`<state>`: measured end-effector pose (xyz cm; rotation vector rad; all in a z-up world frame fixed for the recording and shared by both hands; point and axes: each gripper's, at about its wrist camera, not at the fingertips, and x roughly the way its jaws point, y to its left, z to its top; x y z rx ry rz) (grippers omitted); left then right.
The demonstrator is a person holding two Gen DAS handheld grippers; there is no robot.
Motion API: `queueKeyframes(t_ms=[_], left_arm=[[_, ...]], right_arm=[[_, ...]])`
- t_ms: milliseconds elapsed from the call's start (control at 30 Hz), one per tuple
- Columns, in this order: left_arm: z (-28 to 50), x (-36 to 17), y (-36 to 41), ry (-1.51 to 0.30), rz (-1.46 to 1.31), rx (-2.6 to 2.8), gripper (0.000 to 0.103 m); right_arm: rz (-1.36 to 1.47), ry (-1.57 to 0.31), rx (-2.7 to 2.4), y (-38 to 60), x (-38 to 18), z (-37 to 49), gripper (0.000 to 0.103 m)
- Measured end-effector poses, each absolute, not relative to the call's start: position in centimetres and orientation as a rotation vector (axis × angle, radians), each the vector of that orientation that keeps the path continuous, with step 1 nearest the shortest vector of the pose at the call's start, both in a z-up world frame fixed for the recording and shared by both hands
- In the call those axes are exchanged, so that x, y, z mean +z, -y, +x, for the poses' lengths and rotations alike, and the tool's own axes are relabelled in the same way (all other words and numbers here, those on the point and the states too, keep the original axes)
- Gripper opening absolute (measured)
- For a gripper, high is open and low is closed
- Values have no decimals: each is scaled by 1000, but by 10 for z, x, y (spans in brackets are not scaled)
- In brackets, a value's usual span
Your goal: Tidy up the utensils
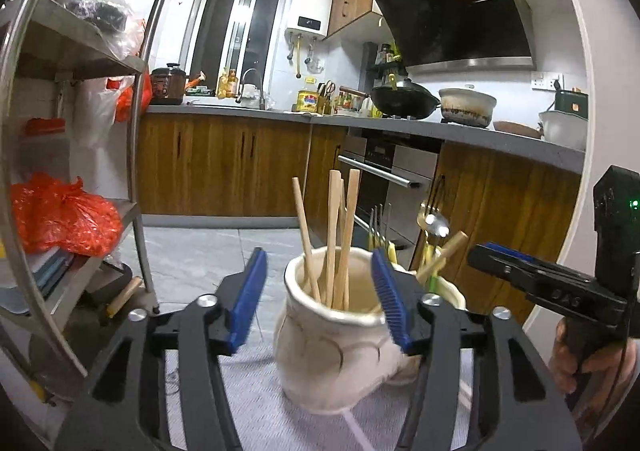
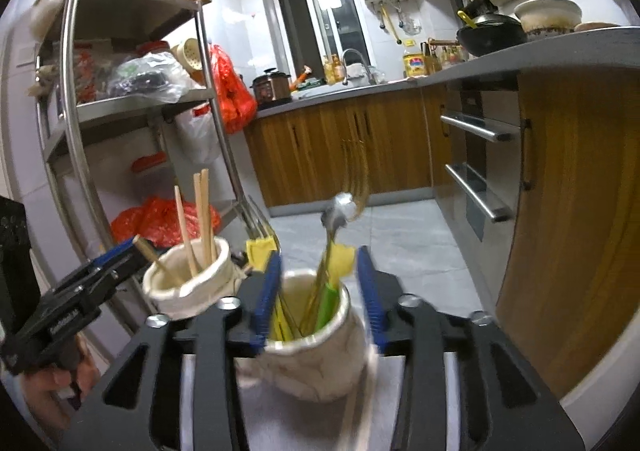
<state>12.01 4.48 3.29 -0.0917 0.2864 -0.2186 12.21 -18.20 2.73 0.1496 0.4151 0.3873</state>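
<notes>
Two cream ceramic jars stand side by side on a pale cloth. The left jar [image 1: 332, 335] holds several wooden chopsticks [image 1: 338, 235]; it also shows in the right wrist view [image 2: 188, 279]. My left gripper [image 1: 322, 299] is open, its blue pads either side of this jar's rim, not clamping it. The right jar [image 2: 316, 355] holds yellow- and green-handled forks and a spoon [image 2: 338, 211]. My right gripper [image 2: 318, 291] is open around that jar's mouth. The right gripper also shows at the side in the left wrist view [image 1: 500, 255].
A steel shelf rack [image 2: 120, 103] with red bags [image 1: 60, 219] stands to the left. Wooden kitchen cabinets [image 1: 224, 167] and a grey counter with a wok [image 1: 404, 99] and pot lie ahead. An oven front with bar handles [image 2: 476, 163] is at right.
</notes>
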Motion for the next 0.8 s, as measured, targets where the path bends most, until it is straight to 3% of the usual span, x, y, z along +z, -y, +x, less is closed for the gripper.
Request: queueKeyframes(t_ms=[67, 200, 367, 800], left_arm=[[108, 33, -45, -299, -78, -218, 73], [91, 30, -43, -341, -55, -225, 84], [71, 20, -41, -376, -17, -206, 95], [59, -5, -35, -446, 42, -157, 97]], right_arm=[[134, -421, 389, 188, 25, 109, 72], [98, -443, 387, 196, 19, 91, 91], [48, -442, 365, 200, 11, 70, 96], [22, -416, 338, 204, -7, 56, 98]])
